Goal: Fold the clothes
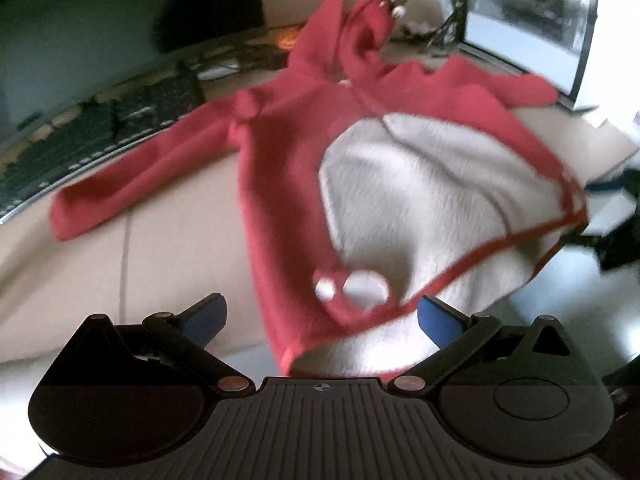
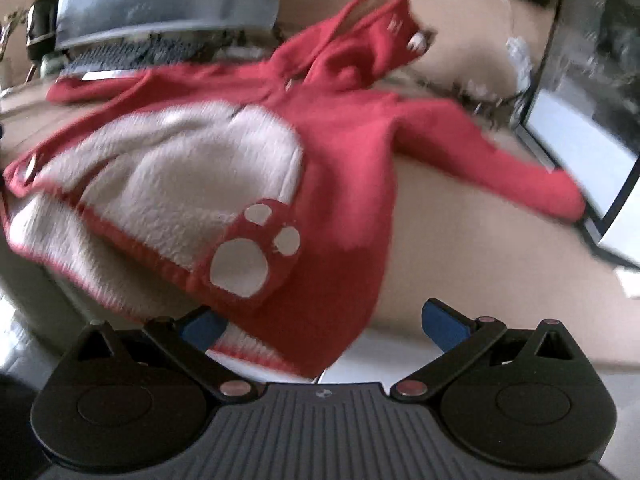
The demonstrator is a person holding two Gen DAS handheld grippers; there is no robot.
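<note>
A small red hooded jacket with a white fleecy belly panel and white paw patches lies spread on a tan table, hood away from me, sleeves out to both sides. Its hem hangs over the near table edge. My left gripper is open, its blue pads either side of the hem corner, not closed on it. In the right wrist view the same jacket lies ahead; my right gripper is open, its left pad against the hem, the other apart.
A dark keyboard lies beyond the left sleeve. A monitor stands at the back right, also at the right in the right wrist view. Cables and small clutter sit behind the hood. The table edge runs close in front.
</note>
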